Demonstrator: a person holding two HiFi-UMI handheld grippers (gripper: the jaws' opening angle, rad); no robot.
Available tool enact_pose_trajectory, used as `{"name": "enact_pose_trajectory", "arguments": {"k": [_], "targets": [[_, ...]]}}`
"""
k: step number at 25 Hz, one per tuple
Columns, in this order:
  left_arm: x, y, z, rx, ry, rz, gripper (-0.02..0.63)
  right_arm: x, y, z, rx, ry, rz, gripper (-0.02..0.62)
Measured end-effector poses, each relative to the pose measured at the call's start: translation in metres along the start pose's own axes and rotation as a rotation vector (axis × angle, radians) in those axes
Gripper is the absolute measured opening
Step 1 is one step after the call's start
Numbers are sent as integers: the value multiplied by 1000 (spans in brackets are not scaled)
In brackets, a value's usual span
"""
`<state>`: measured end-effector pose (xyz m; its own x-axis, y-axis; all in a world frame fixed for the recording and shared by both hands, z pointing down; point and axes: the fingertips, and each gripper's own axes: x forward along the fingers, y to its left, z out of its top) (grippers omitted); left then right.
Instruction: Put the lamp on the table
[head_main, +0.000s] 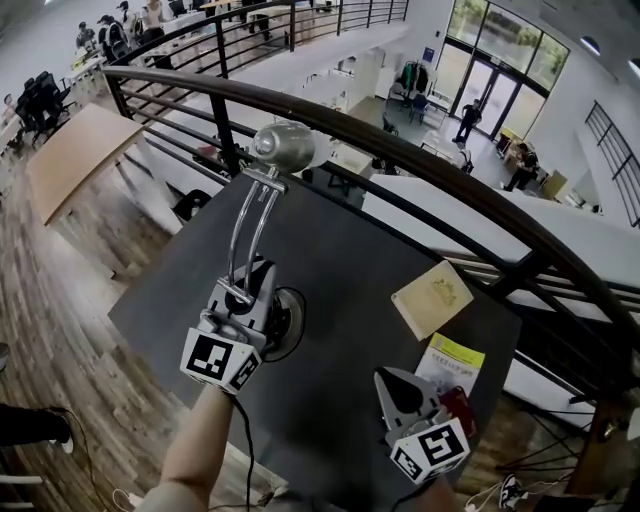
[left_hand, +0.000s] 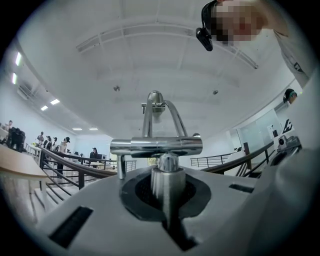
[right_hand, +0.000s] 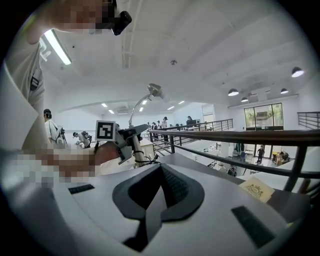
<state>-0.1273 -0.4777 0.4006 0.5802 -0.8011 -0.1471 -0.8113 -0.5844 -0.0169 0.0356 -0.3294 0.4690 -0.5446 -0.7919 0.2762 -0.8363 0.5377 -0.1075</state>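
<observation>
Lamp (head_main: 283, 147), chrome with twin curved arms and a rounded head, is pinched at its stem by the left gripper (head_main: 250, 288) over the dark table (head_main: 330, 250), at 10 o'clock from the right gripper (head_main: 397, 386), whose jaws are pressed together, empty.

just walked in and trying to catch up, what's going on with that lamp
A person holds a chrome desk lamp with a curved double stem and round base in the left gripper, whose jaws are shut on the post just above the base. The base is low over the dark grey table; whether it touches can't be told. The right gripper is shut and empty, beside a yellow and white leaflet. A tan square card lies beyond it.
</observation>
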Motion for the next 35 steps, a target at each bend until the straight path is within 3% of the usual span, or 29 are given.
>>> {"name": "enact_pose_trajectory", "arguments": {"k": [6, 10, 19, 26, 35], "targets": [[42, 24, -53, 5, -2, 54, 1, 35, -30, -37, 49, -28, -20, -2], [61, 32, -87, -33, 0, 32, 2, 63, -54, -53, 27, -41, -58, -2], [75, 27, -155, -25, 75, 20, 1, 96, -95, -92, 32, -44, -96, -1], [81, 29, -180, -32, 98, 20, 2, 102, -96, -109, 37, -19, -95, 0], [82, 28, -184, -31, 93, 16, 2, 111, -89, -123, 71, -25, -87, 0]]}}
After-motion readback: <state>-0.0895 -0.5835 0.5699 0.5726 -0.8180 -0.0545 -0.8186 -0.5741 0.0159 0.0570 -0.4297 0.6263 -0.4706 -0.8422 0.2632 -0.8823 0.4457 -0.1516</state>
